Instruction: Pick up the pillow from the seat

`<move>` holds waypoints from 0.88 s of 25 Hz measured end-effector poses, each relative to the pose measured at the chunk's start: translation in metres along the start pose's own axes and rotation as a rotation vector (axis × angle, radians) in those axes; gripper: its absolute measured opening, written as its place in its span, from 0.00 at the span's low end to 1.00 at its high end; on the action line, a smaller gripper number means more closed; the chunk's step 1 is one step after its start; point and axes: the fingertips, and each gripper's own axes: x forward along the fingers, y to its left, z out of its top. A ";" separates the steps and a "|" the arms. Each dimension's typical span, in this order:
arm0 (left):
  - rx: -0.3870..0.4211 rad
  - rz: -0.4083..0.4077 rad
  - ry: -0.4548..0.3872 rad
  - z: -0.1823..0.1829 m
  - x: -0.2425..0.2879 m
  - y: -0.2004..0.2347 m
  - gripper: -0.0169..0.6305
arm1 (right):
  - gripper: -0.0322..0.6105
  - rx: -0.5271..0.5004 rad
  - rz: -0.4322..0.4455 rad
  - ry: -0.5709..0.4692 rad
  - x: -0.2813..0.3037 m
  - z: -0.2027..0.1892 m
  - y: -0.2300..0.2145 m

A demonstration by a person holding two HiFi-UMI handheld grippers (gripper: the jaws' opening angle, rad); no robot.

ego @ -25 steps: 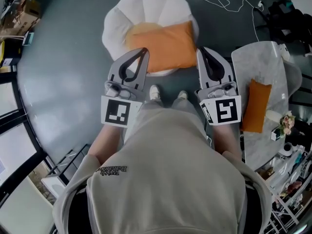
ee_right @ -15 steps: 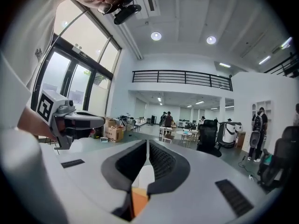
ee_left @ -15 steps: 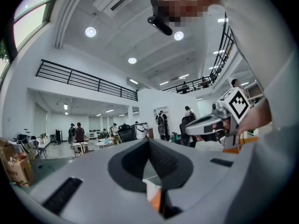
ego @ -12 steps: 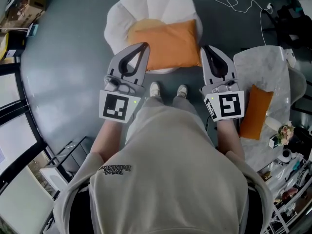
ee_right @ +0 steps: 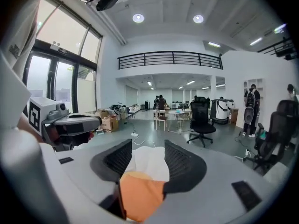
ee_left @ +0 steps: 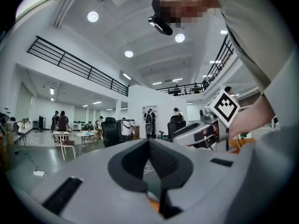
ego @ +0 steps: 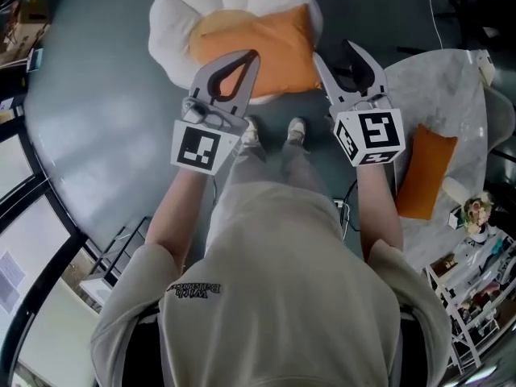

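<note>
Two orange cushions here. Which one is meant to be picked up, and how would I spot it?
Find the round white padded seat at the top of the head view. The wide orange fabric pillow lies on it; the other, narrower orange cushion lies on the marble table.

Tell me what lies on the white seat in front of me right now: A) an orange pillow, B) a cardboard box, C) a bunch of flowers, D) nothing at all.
A: in the head view an orange pillow lies flat across the white seat, not yet picked up.
</note>
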 end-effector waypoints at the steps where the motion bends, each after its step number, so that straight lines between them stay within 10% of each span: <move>1: -0.010 -0.004 -0.002 -0.010 0.012 0.000 0.04 | 0.39 0.017 -0.005 0.015 0.007 -0.011 -0.010; 22: -0.218 -0.110 0.235 -0.369 0.166 -0.041 0.04 | 0.64 0.210 0.002 0.354 0.147 -0.400 -0.102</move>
